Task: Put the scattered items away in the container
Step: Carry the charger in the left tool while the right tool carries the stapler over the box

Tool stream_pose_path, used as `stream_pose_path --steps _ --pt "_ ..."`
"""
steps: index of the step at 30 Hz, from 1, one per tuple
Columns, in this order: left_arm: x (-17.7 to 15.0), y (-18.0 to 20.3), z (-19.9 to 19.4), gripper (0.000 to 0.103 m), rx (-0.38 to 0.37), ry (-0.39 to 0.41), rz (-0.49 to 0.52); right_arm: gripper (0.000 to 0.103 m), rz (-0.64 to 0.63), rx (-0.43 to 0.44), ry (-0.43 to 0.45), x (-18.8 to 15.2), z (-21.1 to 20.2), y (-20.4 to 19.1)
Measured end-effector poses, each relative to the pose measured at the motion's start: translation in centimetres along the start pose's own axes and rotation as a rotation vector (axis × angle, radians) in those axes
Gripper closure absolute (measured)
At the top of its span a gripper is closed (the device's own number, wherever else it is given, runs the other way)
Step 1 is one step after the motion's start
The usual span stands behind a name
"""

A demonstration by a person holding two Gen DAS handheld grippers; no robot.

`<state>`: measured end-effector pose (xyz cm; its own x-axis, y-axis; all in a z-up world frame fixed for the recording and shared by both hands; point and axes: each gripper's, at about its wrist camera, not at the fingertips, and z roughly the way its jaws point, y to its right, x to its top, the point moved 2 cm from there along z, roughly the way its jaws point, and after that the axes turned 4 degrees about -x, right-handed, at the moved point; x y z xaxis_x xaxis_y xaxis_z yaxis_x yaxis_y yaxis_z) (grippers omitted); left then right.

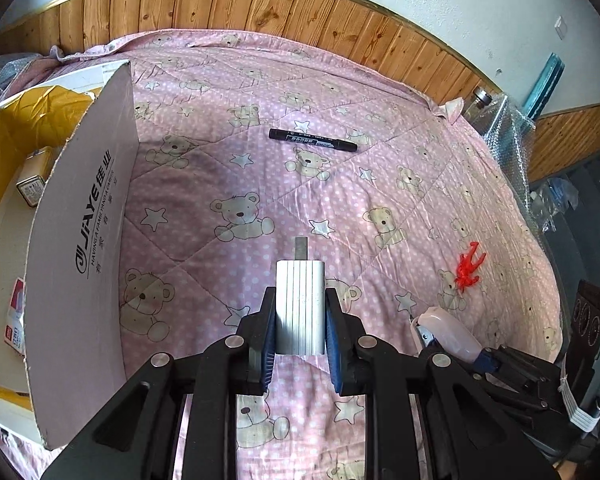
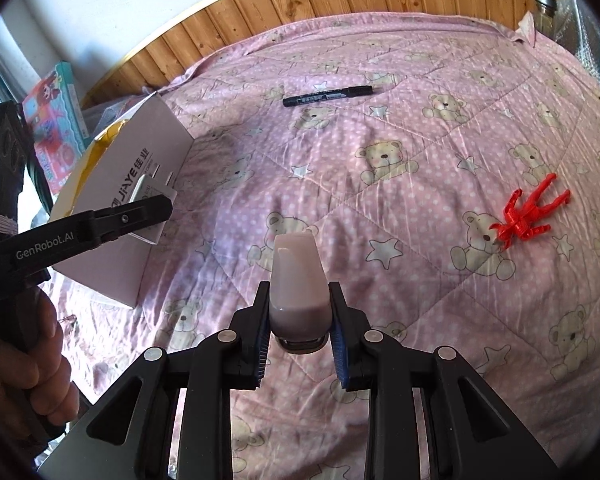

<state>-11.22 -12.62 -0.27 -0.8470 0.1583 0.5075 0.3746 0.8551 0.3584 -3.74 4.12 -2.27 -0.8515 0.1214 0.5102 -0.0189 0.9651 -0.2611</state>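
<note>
left gripper (image 1: 300, 316): clenched on the white charger plug (image 1: 300, 308), prong end pointing forward; I hold it above the bed quilt (image 1: 340, 200), just right of the box flap

right gripper (image 2: 299, 312): clenched on a pale pink nail clipper (image 2: 298, 280), metal end at the jaw roots; it hangs over the quilt, well apart from the box

container: white cardboard box (image 1: 80, 220) at the left edge of the bed, tall flap upright on the near side; yellow lining and a couple of small packets (image 1: 32, 184) already inside

still scattered: black marker pen (image 1: 313, 140) far up the quilt; red plastic toy figure (image 1: 469, 266) off to the right

step in hand: I judge it as carrying both held items to the box; left one goes first since it is closest

how to do it well: I'd raise the charger above the flap edge before swinging left; the flap stands between it and the opening, so a low path would knock it; let go only once past the rim, above a bare bit of lining; keep the right gripper back so the two don't clash at the opening

risk: the clipper is smooth and tapered, could slip forward if tilted down; keep it level
</note>
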Motion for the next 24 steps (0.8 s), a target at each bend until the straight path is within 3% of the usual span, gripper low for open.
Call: stream_pose_path --steps 6,24 --pt "-0.3 0.3 -2.2 0.081 -0.020 0.028 0.000 0.075 -0.015 0.003 0.011 -0.4 -1.0 -1.2" --pt "0.0 0.4 -7.6 0.081 0.018 0.127 0.012 0.075 -0.076 0.022 0.051 -0.7 -4.1 -5.1"
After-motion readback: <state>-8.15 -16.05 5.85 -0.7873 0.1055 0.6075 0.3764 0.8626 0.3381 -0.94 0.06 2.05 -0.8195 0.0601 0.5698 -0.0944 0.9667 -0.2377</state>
